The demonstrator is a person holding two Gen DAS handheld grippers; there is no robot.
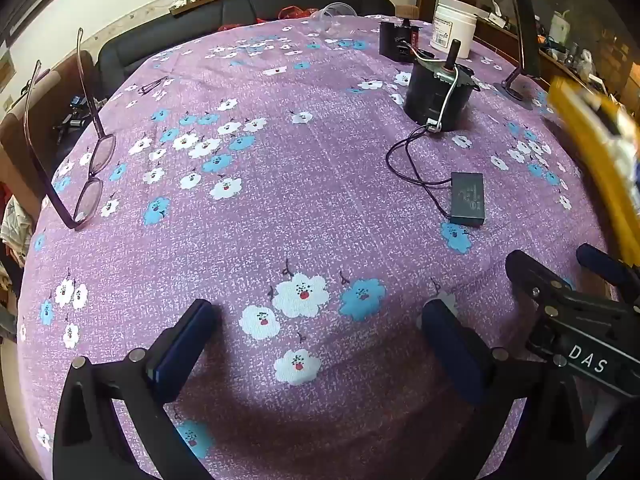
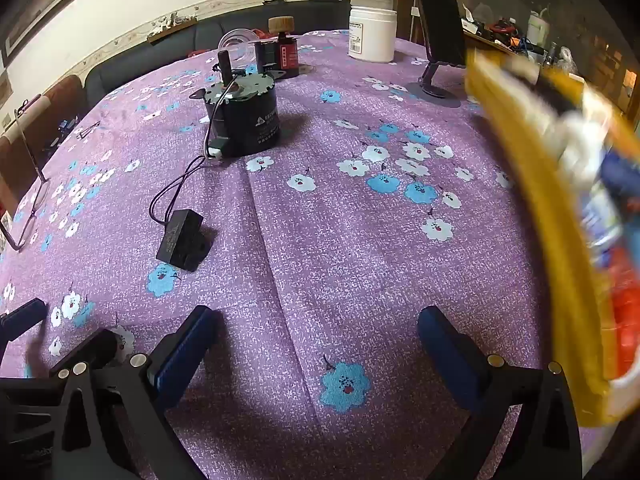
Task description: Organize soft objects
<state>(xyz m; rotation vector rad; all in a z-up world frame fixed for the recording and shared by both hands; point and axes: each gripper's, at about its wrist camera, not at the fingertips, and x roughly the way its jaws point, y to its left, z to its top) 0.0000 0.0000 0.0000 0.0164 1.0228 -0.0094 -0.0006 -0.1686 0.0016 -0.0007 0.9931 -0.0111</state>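
Your left gripper (image 1: 318,340) sits at the bottom of the left wrist view, fingers wide apart w/ nothing btwn them, only the purple flowered tablecloth (image 1: 304,208). Your right gripper (image 2: 316,344) is the same in the right wrist view: fingers spread, bare cloth btwn them, a fold line running up the middle of the frame.

The task's thing looks to be the blurred yellow bag (image 2: 560,208) along the right edge of the right wrist view, w/ white, blue and red-orange patches on it. It runs from upper right down past the right finger (image 2: 452,356), to the right of that finger and outside the gap. Can't tell if it touches the finger or the cloth; too smeared. In the left wrist view the same bag (image 1: 592,148) shows at the right edge, mid-height, above and right of both your grippers; the right gripper (image 1: 560,276) pokes in at lower right there.

Further up: a small black box (image 2: 180,240) left of centre in the right wrist view, well above the left finger, w/ thin black wires looping up to a black round motor (image 2: 244,120) w/ a shaft on top. A pair of glasses (image 1: 86,176) stands on its lenses at the left edge of the left wrist view.

Far end, top of frame: a red-and-black bottle (image 2: 286,50) w/ a cork top, a clear cup (image 2: 236,42), a white tub (image 2: 372,34), a dark panel on a stand (image 2: 438,32), then a dark sofa (image 1: 240,16) behind the table.
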